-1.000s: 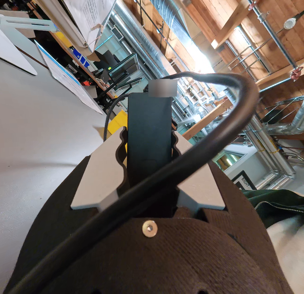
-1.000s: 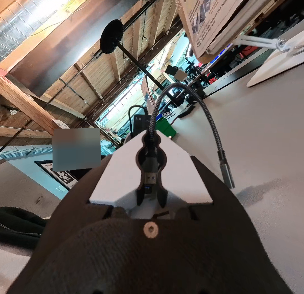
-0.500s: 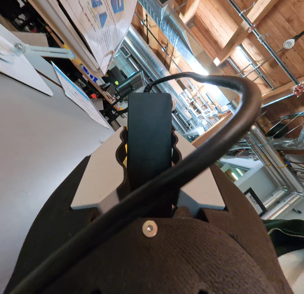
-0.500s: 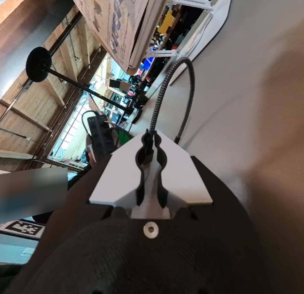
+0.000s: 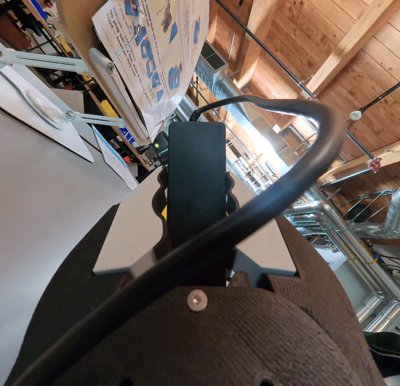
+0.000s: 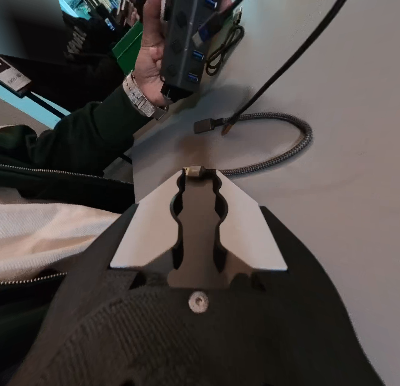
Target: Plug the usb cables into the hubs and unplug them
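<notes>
Left gripper (image 5: 195,176) tilted ceilingward — clamps hub (image 5: 195,181).

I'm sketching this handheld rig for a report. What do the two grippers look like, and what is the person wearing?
Both the left gripper and the right gripper have a dark, ribbed body with a silver screw at the centre, and two pale grey wedge-shaped fingers lined with wavy black pads. The person wears a dark green sleeve, a woven metal watch band and a zipped dark jacket over a cream top.
</notes>
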Tool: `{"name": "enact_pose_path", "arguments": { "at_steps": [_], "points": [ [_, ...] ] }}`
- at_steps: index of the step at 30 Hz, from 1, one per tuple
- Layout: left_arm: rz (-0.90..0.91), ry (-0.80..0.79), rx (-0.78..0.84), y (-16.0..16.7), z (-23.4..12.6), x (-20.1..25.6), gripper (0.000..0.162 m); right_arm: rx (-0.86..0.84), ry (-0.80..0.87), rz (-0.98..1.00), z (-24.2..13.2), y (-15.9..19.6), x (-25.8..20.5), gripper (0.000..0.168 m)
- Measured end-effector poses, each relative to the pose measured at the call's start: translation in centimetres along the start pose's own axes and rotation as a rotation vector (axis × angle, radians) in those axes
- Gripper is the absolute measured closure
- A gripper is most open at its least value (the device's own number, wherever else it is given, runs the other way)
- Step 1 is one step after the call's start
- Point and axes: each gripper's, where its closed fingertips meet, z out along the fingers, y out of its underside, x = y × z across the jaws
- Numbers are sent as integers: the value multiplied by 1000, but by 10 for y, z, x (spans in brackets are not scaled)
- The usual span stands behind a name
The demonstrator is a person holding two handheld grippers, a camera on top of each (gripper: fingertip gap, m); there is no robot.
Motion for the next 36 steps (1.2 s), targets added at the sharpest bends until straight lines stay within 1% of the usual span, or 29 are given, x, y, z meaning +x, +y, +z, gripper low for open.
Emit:
{"name": "enact_pose_path", "arguments": {
  "at_steps": [2,4,6,7,8,9,11,13,15,17,19,20,22,23,24,26,29,31,32,35,36],
  "points": [
    [-9,2,-4,0,0,-1,111,-6,52,-91,-2,0,3,144],
    [-14,5,-18,2,1,-1,111,-2,108,-233,-2,-4,5,143],
    [-24,14,-43,8,3,-1,106,-1,151,-371,2,-9,6,144],
    [-25,16,-50,10,5,-1,104,-33,159,-427,6,-7,6,147],
    [-24,15,-56,12,6,-2,102,-88,154,-473,12,-3,6,153],
    [-24,14,-60,14,6,-3,102,-145,144,-508,18,2,6,151],
    [-25,14,-66,16,7,-4,102,-216,110,-559,28,9,4,142],
    [-17,14,-67,18,8,-4,102,-267,71,-589,36,14,4,129],
    [-10,17,-70,18,7,-4,102,-348,29,-602,43,24,8,122],
    [-11,29,-72,19,7,-2,102,-367,15,-621,50,26,9,116],
    [-19,72,-71,18,7,4,109,-373,13,-634,51,27,6,133],
    [-31,115,-68,17,7,10,110,-383,18,-641,49,28,5,141],
    [-69,242,-60,15,5,30,109,-391,64,-667,43,24,9,151],
    [-86,301,-55,13,3,40,109,-359,102,-682,38,15,12,159],
    [-88,344,-47,12,2,49,109,-304,127,-684,31,3,12,161],
    [-59,381,-40,11,0,58,109,-178,148,-644,15,-26,8,161],
    [-33,390,-46,13,0,61,109,-16,131,-597,-15,-62,-6,161],
    [-28,382,-47,15,1,60,106,50,103,-594,-31,-77,-20,161],
    [-27,381,-51,16,1,59,109,81,93,-600,-38,-83,-26,161],
    [-16,380,-71,21,3,60,109,173,57,-623,-52,-99,-49,161],
    [-11,382,-80,23,3,61,107,198,44,-632,-55,-103,-56,161]
  ]
}}
